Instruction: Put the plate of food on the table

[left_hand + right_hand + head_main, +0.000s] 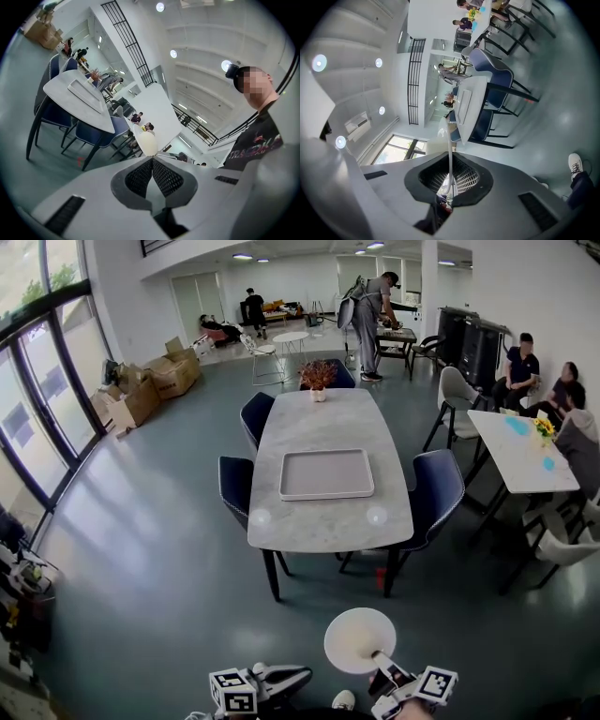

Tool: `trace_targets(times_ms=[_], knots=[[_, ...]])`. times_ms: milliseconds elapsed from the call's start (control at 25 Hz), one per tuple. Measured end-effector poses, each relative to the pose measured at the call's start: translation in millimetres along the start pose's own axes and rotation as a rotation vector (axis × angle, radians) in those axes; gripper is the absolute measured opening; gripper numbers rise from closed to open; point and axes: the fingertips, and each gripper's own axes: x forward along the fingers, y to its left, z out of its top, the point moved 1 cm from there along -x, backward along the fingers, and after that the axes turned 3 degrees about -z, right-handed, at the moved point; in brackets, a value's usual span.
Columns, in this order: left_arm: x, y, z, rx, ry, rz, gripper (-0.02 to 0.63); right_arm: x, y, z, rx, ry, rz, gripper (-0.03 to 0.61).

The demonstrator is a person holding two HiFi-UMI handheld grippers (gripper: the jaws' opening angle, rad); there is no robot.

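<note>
Head view: right claw [381, 661] pinches the white plate [359, 638] by its rim at lower centre, well short of the bench [309, 521]. Left claw [286, 677] is closed and empty. The plate is probably stiff, breakable and slippery.

Grey glossy floor [159, 559] ahead of me. Tall windows [37, 399] left, cardboard boxes [155, 381] near them. Blue chairs [436, 488]. White walls [534, 287]; ceiling lights [244, 256] on.

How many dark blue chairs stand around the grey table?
4 around the table: far left chair, near left chair, right chair, far-end chair behind the flowers. More may be hidden.
</note>
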Motion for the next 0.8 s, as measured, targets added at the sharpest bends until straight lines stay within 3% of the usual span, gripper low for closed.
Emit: trace_targets(times_ms=[120,400,800], knots=[[-22,19,17,0.001,0.009,-0.021,0.008,29,18,-10,-0.002,-0.023,0.037,0.023],[-87,67,76,0.003,0.045,-0.049,0.008,106,44,-45,0.057,-0.104,0.005,0.023],[-183,119,128,-0.012,0.048,-0.057,0.008,204,88,-96,0.041,-0.127,0.021,0.023]])
